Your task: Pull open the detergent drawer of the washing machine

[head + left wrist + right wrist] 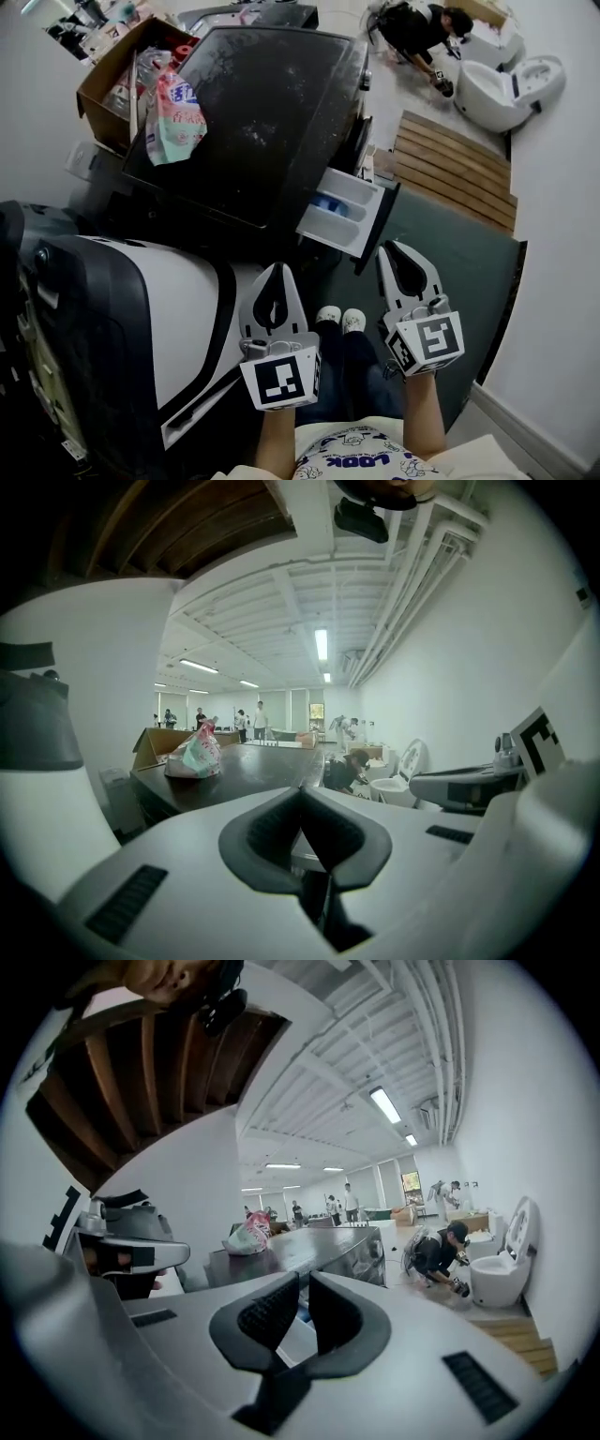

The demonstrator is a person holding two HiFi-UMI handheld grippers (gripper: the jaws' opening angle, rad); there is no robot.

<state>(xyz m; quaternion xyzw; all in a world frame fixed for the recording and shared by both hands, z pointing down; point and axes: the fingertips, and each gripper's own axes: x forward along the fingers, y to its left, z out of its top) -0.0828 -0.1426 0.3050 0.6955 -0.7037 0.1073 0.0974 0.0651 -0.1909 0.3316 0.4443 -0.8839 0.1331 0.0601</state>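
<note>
The dark-topped washing machine (262, 122) stands ahead of me in the head view. Its white detergent drawer (342, 214) sticks out of the front, pulled open, with blue showing in one compartment. Both grippers hang in the air below the drawer, touching nothing. My left gripper (276, 267) is shut, its fingertips meeting (300, 791), and holds nothing. To its right, my right gripper (387, 247) is just short of the drawer's front corner. A narrow gap is left between its pads (304, 1277), with nothing in it. The drawer (298, 1314) shows through that gap.
A cardboard box (117, 70) and a detergent pouch (176, 112) rest on the machine's top. A white and black appliance (141, 309) stands close at left. A wooden slat platform (455, 164), white toilets (506, 89) and a crouching person (417, 33) are at the far right. My shoes (339, 319) are below the drawer.
</note>
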